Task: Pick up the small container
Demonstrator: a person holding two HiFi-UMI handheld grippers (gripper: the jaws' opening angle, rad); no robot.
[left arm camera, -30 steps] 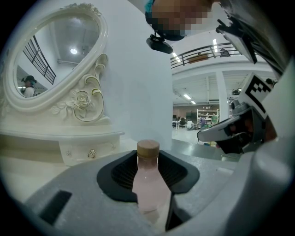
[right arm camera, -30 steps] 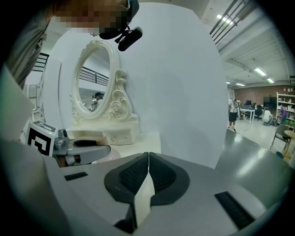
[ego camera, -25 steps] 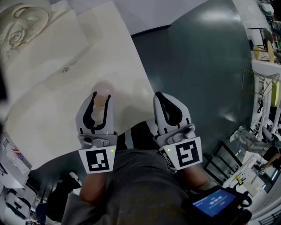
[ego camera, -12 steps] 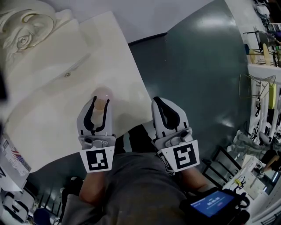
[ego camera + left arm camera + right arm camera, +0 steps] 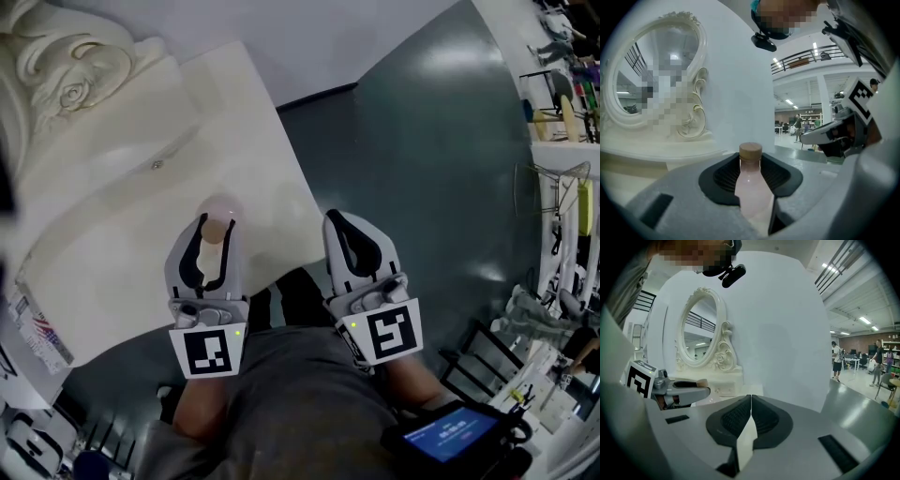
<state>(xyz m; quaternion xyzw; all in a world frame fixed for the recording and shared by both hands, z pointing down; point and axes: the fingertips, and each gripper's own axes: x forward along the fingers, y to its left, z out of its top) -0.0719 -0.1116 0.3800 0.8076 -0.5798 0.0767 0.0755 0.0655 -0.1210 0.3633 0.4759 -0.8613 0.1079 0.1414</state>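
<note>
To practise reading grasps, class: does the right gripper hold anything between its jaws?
No, the right gripper shows its jaws pressed together with nothing between them.

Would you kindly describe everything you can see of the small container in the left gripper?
The small container is a little bottle with a pale pink, translucent-looking body and a round tan cap, perhaps wood or cork. It stands upright, cap on, clamped between the dark ribbed pads of the left gripper, which press both its sides. In the head view it is over the white dressing table. The jaws hide its base, so contact with the tabletop cannot be told.
</note>
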